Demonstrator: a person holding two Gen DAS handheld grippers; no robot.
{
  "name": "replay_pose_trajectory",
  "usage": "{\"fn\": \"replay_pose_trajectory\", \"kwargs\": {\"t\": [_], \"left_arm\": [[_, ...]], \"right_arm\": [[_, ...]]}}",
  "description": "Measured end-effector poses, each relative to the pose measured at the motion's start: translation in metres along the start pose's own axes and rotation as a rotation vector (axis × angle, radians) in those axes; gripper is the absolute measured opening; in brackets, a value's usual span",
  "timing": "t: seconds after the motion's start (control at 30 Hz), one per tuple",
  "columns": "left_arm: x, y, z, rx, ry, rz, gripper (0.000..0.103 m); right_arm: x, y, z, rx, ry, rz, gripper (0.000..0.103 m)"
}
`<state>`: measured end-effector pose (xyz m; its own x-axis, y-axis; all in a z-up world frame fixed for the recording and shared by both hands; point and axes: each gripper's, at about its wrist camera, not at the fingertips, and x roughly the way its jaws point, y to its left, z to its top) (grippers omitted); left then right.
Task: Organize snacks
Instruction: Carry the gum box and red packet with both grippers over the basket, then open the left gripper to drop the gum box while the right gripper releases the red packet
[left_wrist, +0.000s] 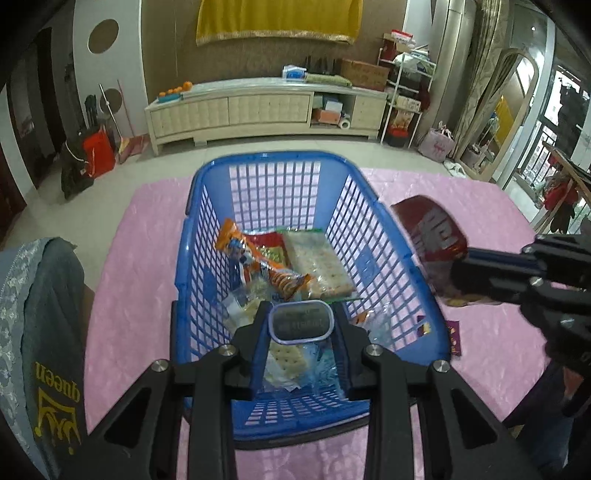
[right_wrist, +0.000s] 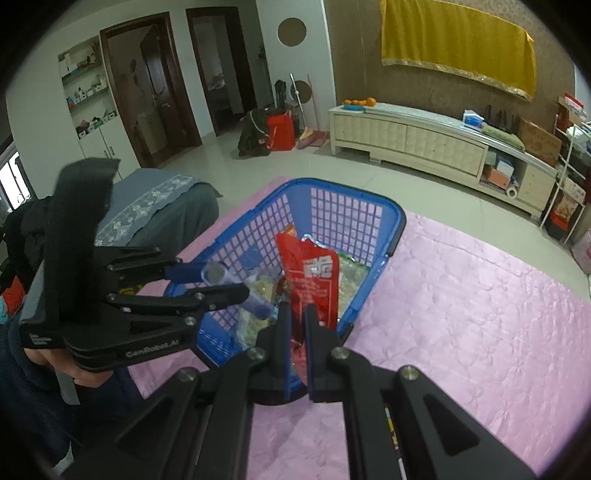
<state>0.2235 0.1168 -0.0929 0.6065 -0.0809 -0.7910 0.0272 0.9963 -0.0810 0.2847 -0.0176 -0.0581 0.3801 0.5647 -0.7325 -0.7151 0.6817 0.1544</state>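
A blue plastic basket (left_wrist: 207, 236) stands on a pink tablecloth (left_wrist: 129, 258) and holds several snack packs, among them an orange packet (left_wrist: 258, 258) and a cracker pack (left_wrist: 321, 262). My left gripper (left_wrist: 300, 321) is shut on a small clear tub with a purple rim (left_wrist: 300, 320), held above the basket's near end. My right gripper (right_wrist: 298, 314) is shut on a red snack bag (right_wrist: 314, 273), held over the basket's right rim (right_wrist: 397, 229). The red bag also shows in the left wrist view (left_wrist: 436, 240).
A cream TV cabinet (left_wrist: 258, 107) stands against the far wall. A grey cushioned seat (left_wrist: 48, 332) is left of the table. A small dark card (left_wrist: 456, 338) lies on the cloth right of the basket. Bare pink cloth (right_wrist: 480, 314) spreads to the right.
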Motion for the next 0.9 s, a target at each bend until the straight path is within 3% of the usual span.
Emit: {"fn": "replay_pose_trajectory", "kwargs": {"t": [0.4, 0.43, 0.5, 0.53, 0.9], "left_arm": [[0.010, 0.003, -0.012, -0.005, 0.059, 0.020, 0.030], [0.010, 0.003, -0.013, -0.008, 0.068, 0.020, 0.034], [0.008, 0.003, -0.012, -0.013, 0.069, 0.034, 0.060], [0.006, 0.003, -0.012, -0.012, 0.060, 0.039, 0.063], [-0.042, -0.001, -0.006, 0.039, -0.056, 0.061, 0.078]], "right_arm": [[-0.007, 0.001, -0.003, 0.016, 0.002, -0.008, 0.009], [-0.008, 0.002, -0.003, 0.014, -0.001, -0.006, 0.009], [-0.009, 0.005, -0.002, 0.010, -0.003, -0.006, 0.009], [-0.010, 0.007, -0.002, 0.006, -0.004, -0.007, 0.009], [-0.023, 0.013, 0.006, -0.024, -0.028, -0.015, 0.009]]}}
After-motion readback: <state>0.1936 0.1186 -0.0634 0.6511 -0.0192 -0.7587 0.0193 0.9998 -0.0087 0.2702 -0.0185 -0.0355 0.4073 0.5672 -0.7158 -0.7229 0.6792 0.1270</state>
